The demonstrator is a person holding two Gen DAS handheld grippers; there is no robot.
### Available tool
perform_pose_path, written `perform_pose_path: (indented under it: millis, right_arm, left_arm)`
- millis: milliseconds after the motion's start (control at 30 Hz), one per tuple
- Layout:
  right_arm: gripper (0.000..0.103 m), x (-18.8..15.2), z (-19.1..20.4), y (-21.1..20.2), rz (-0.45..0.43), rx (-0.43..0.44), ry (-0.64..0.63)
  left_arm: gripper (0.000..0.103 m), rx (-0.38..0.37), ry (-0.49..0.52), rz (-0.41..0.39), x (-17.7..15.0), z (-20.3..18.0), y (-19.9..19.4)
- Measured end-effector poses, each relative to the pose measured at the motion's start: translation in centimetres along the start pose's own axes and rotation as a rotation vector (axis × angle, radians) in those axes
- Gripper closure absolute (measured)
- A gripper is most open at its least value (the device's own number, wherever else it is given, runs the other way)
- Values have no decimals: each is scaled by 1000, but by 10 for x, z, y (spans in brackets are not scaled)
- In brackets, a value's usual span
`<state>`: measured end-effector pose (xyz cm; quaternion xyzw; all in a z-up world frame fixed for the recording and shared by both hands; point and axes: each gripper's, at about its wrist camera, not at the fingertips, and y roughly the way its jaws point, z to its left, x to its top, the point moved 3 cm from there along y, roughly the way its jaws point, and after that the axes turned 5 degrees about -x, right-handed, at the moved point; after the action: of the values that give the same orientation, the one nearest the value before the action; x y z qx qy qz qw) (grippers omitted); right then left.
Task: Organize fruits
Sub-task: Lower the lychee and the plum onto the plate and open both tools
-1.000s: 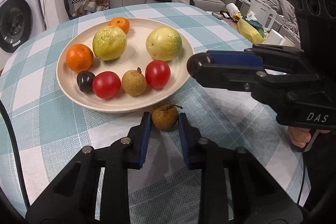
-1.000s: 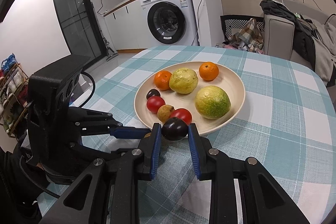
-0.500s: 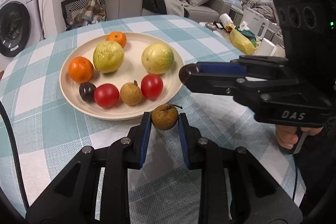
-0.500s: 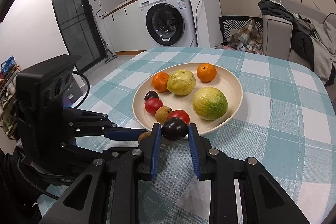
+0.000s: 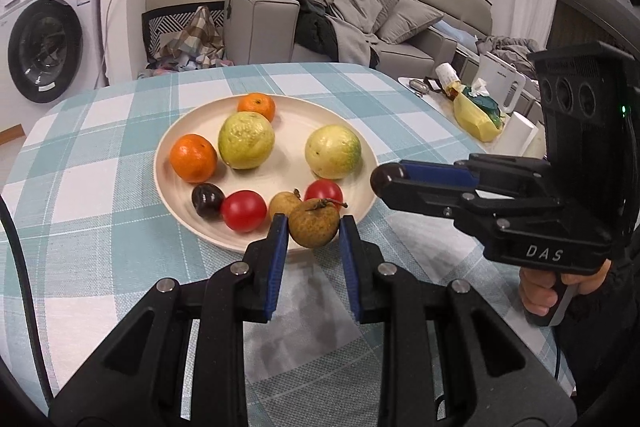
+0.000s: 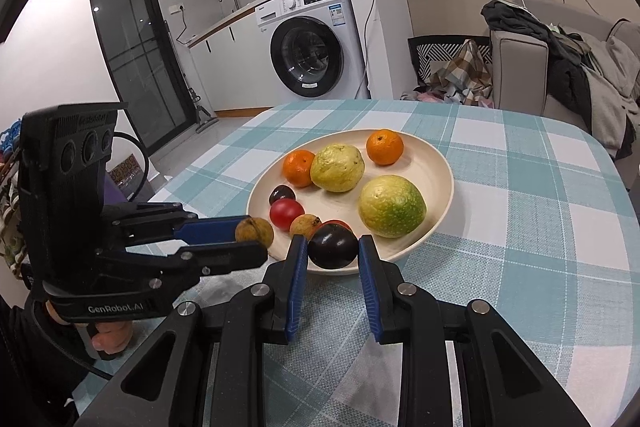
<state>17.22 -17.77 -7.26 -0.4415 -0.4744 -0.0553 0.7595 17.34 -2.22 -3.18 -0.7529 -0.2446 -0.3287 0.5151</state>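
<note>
Up close, the left gripper [image 5: 313,227] is clamped on a brown longan [image 5: 314,222], its blue pads pressed to either side of the fruit, the stem pointing up. It holds the longan above the near rim of the plate [image 5: 172,143]. From the other side, the same gripper [image 6: 256,241] shows the longan [image 6: 254,231] at its tip, just beside the plate's edge.

The right gripper [image 6: 333,250] grips a dark plum [image 6: 333,246] between its pads, also over the plate's near rim [image 6: 442,171]. In the left view this gripper [image 5: 386,183] reaches in from the right, its tip close to the plate's right edge; a hand [image 5: 560,287] holds its handle.

On the plate lie two oranges [image 5: 193,157] [image 5: 257,106], two yellow-green guavas [image 5: 246,140] [image 5: 333,151], two tomatoes [image 5: 243,210] [image 5: 323,191], a second plum [image 5: 207,199] and a second longan [image 5: 283,204]. The small fruits sit in a row along the near side, the guavas behind them, one orange at the far edge.

The plate rests on a round table with a teal-and-white checked cloth [image 5: 100,183]. Beyond it stand a washing machine [image 6: 310,41] and a grey sofa [image 5: 360,23] piled with clothes and cushions.
</note>
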Motion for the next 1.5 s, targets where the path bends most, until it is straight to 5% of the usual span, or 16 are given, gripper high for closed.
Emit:
perform_pose_path:
  millis: [500,1500]
  right_arm:
    - [76,4,-10,15,27,22,95]
    - [76,7,-15,33,56,-117,84]
  left_arm:
    - [80,72,-19,-50,24,15,5]
    - [80,110,-27,13,27,28,50]
